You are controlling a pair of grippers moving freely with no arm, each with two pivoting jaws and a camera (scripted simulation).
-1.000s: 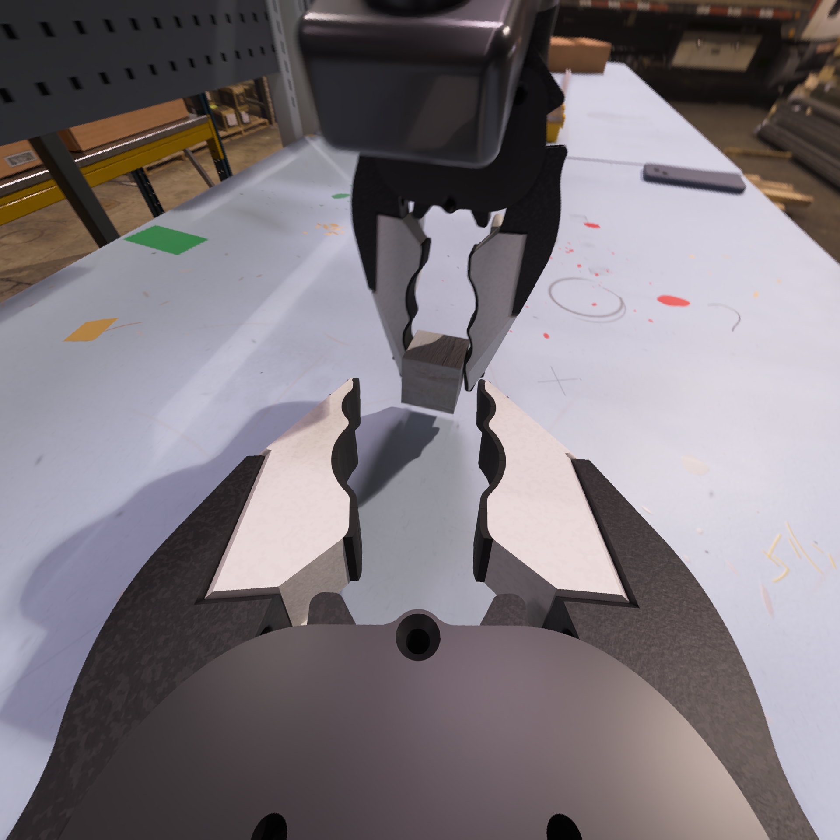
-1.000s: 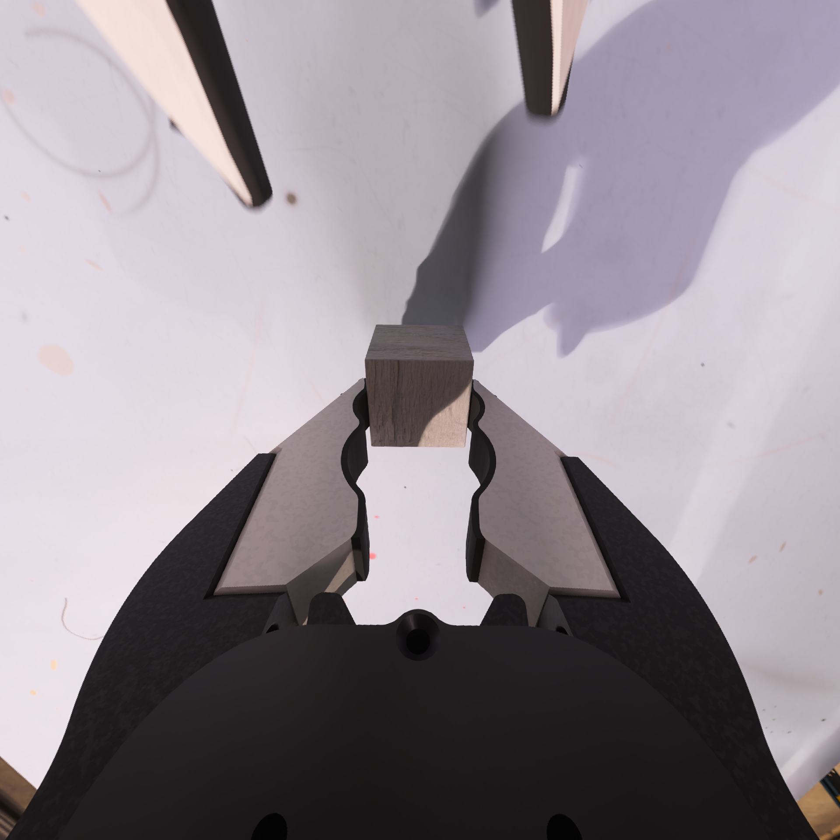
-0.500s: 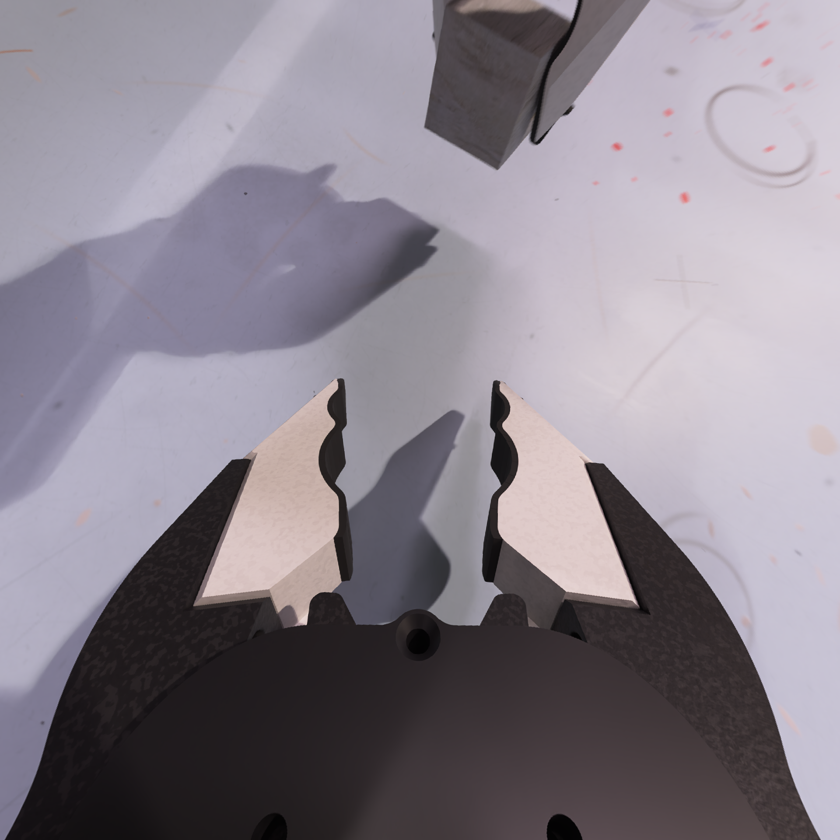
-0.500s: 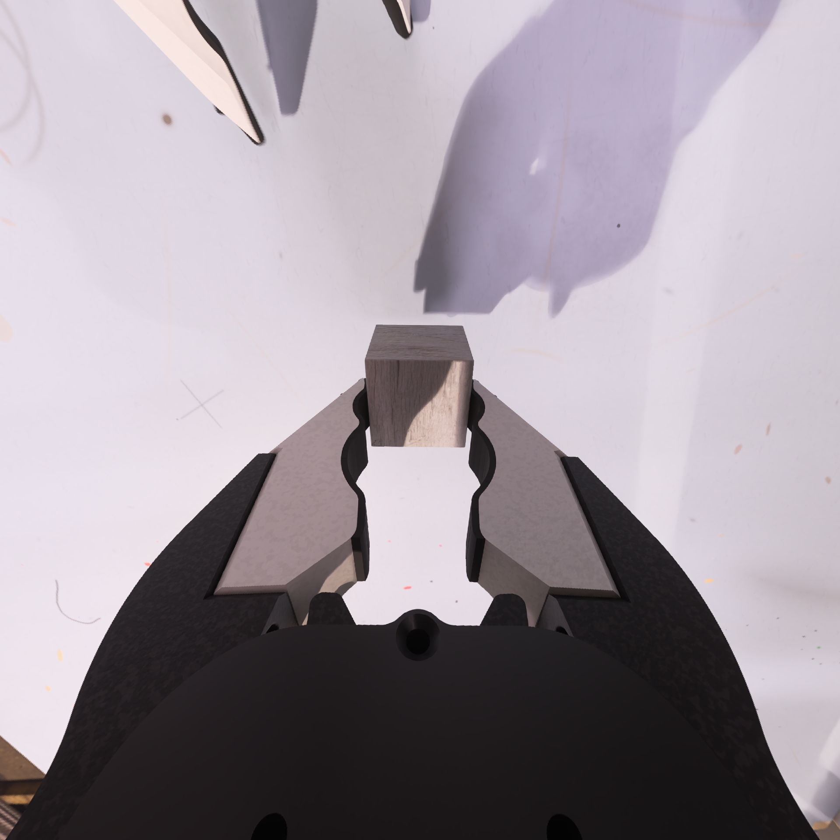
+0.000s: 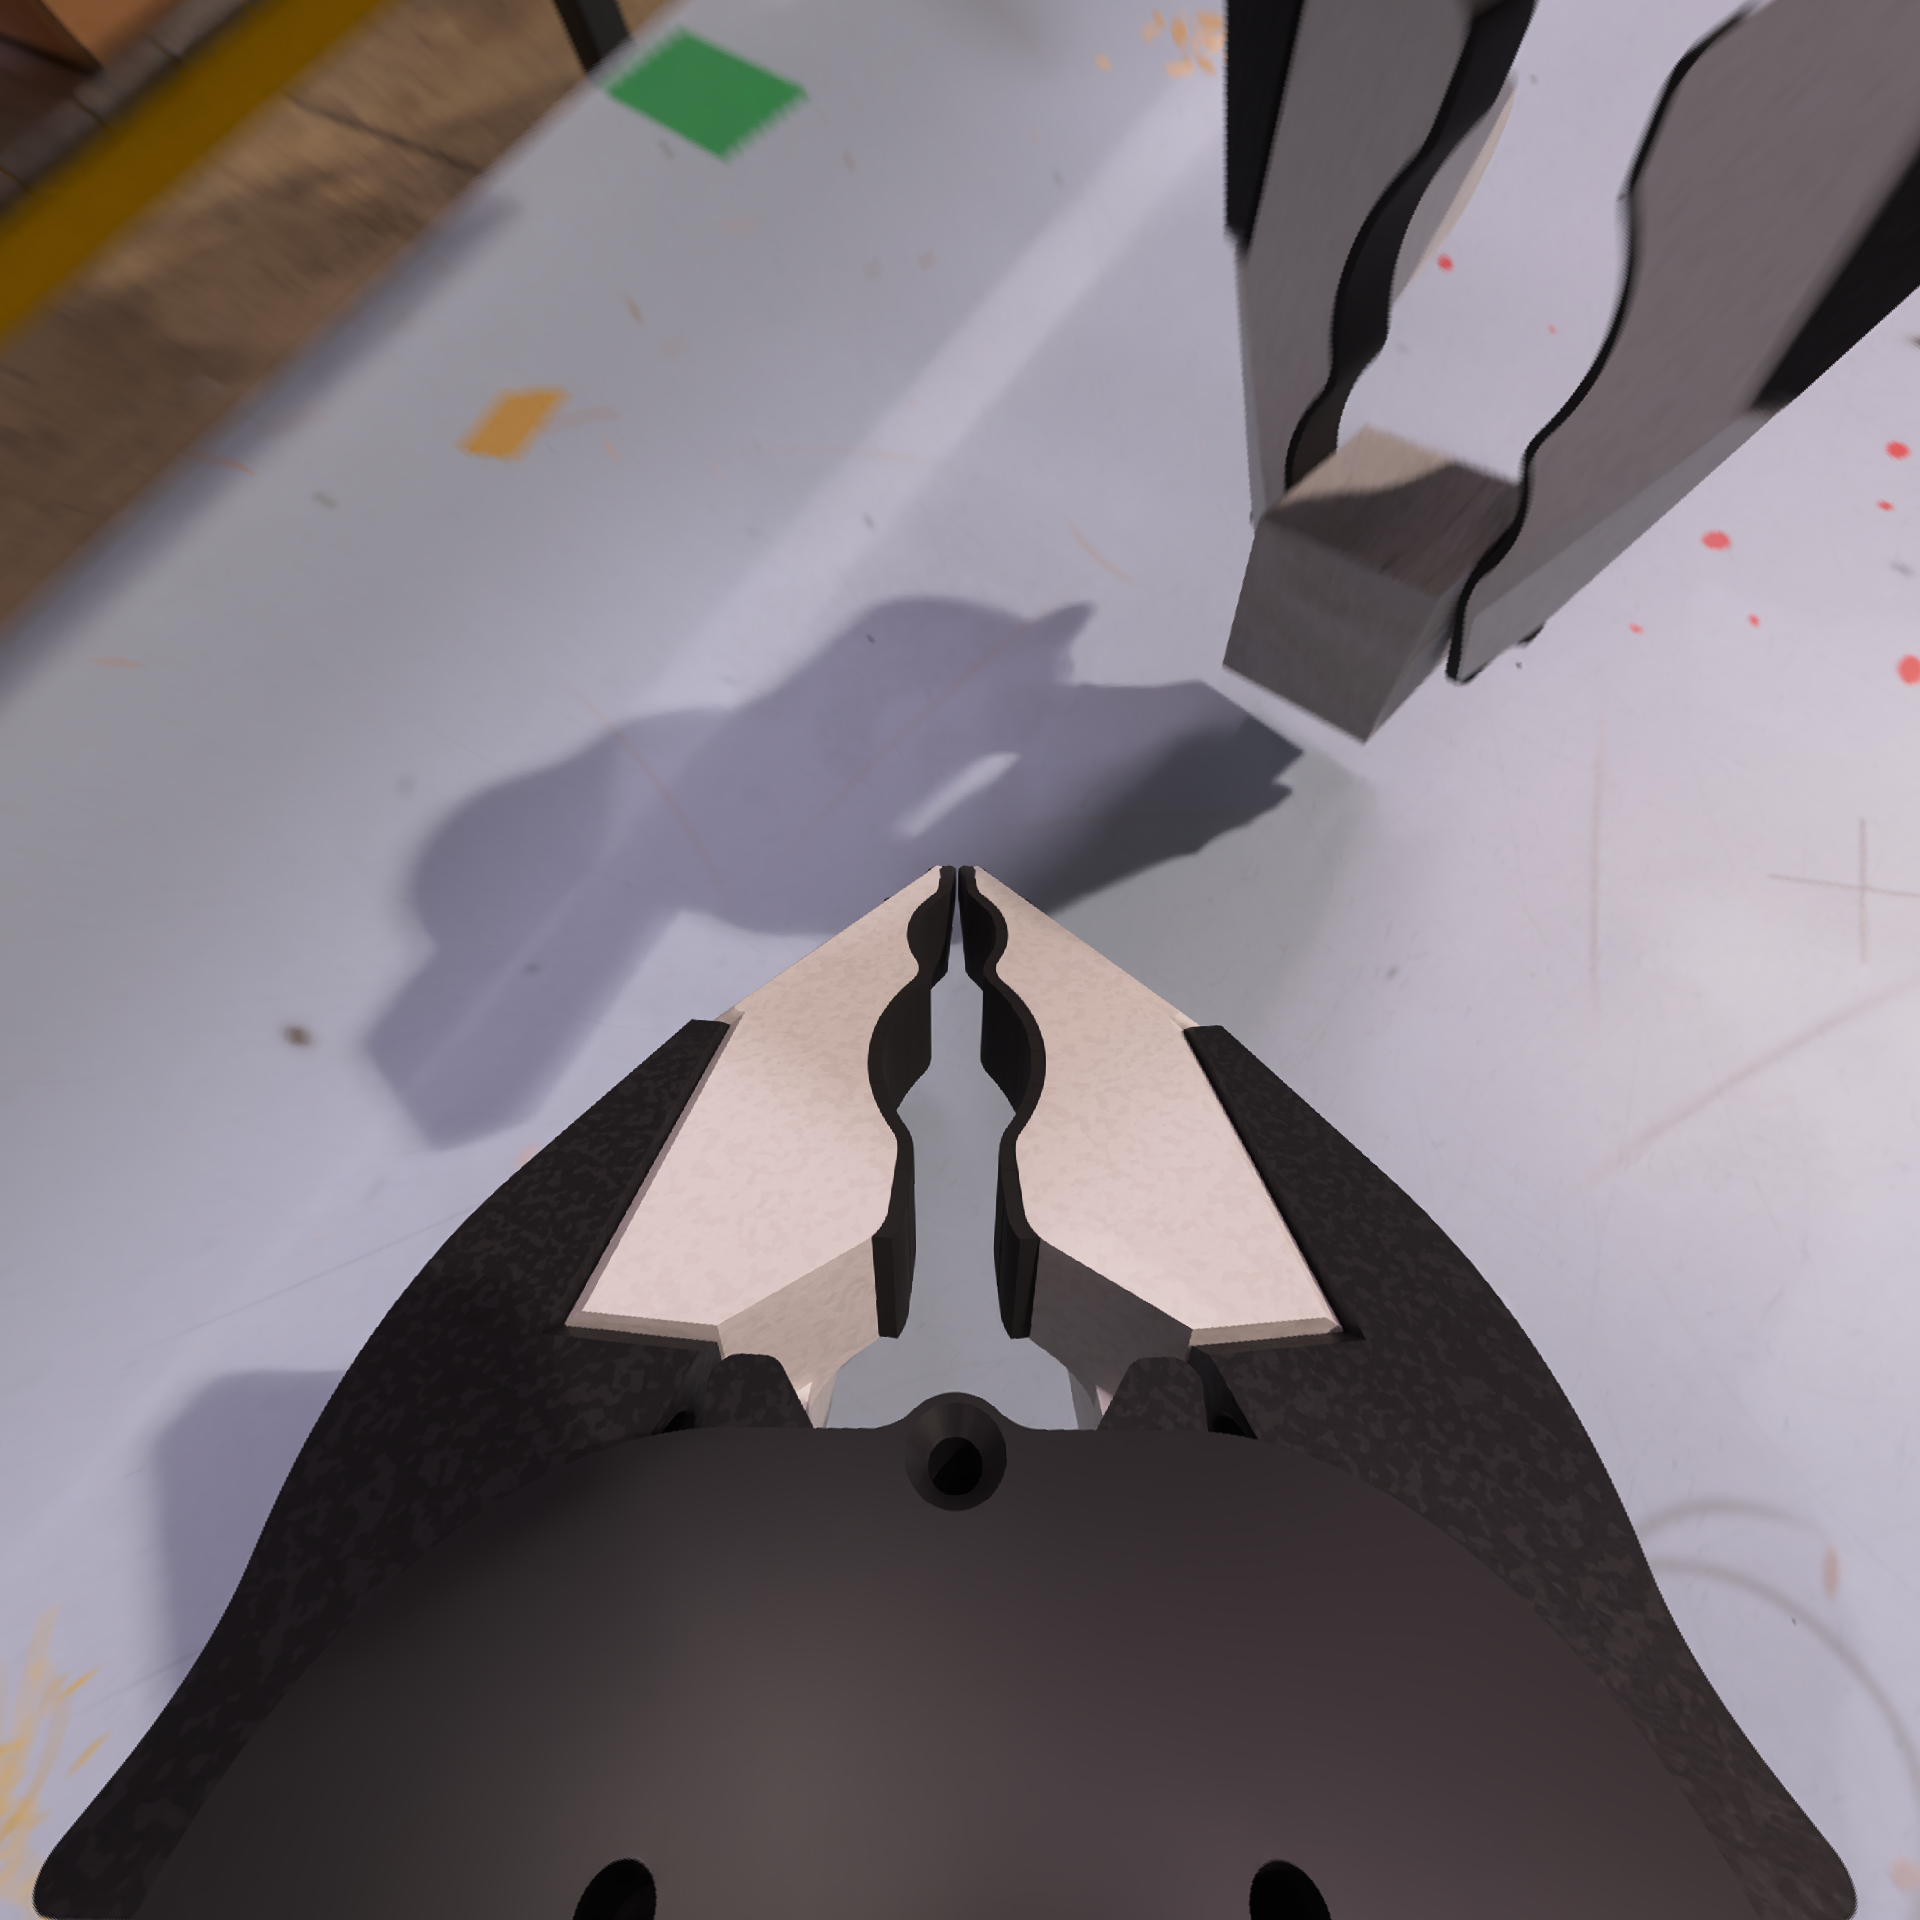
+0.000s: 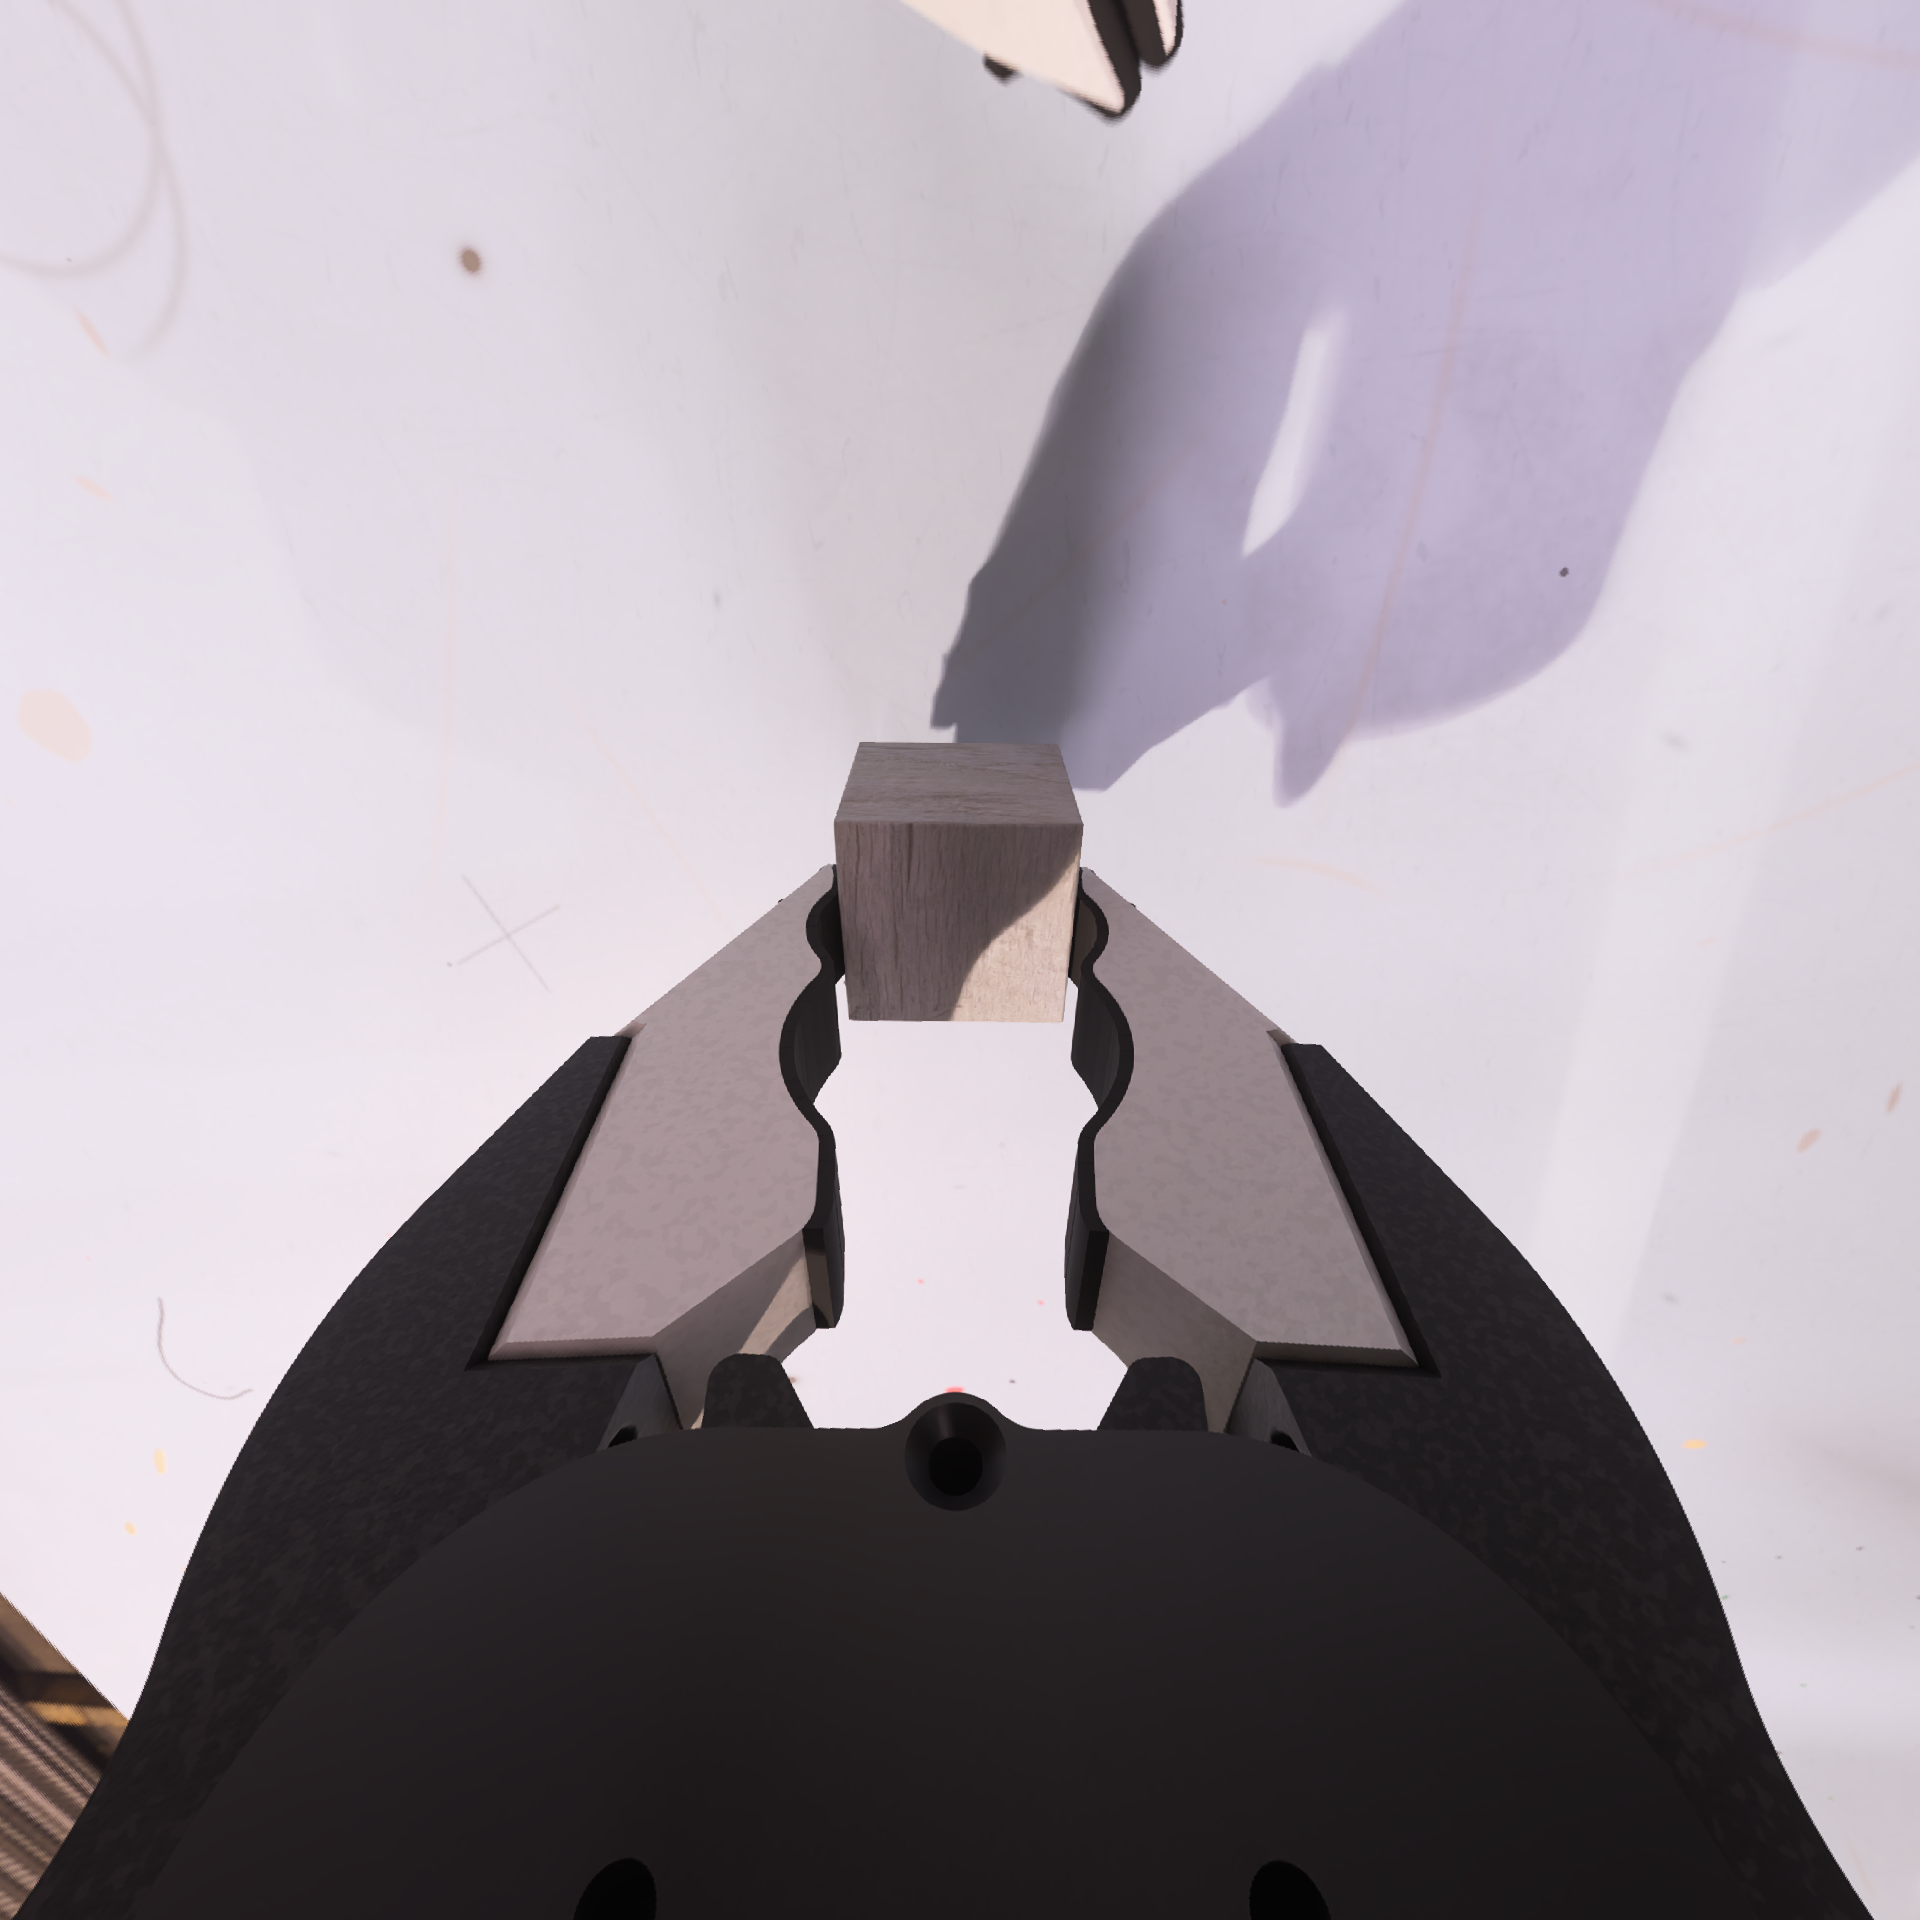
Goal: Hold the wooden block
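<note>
Right tool (image 6: 958,894): pinches the wooden block (image 6: 956,904) at its fingertips, raised clear of the pale surface (image 6: 416,520), shadow apart; grip looks secure
Left tool (image 5: 956,883): fingertips nearly touching, empty; sits aside, likely unneeded

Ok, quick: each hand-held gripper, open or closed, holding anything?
Left hand-held gripper: closed, empty.
Right hand-held gripper: closed on the wooden block, clear of the table.

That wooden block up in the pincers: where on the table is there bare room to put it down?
Bare tabletop lies straight beneath the wooden block that the right gripper holds, out to the pencilled cross. It is tighter toward the shut left gripper. The green patch borders more free room.
</note>
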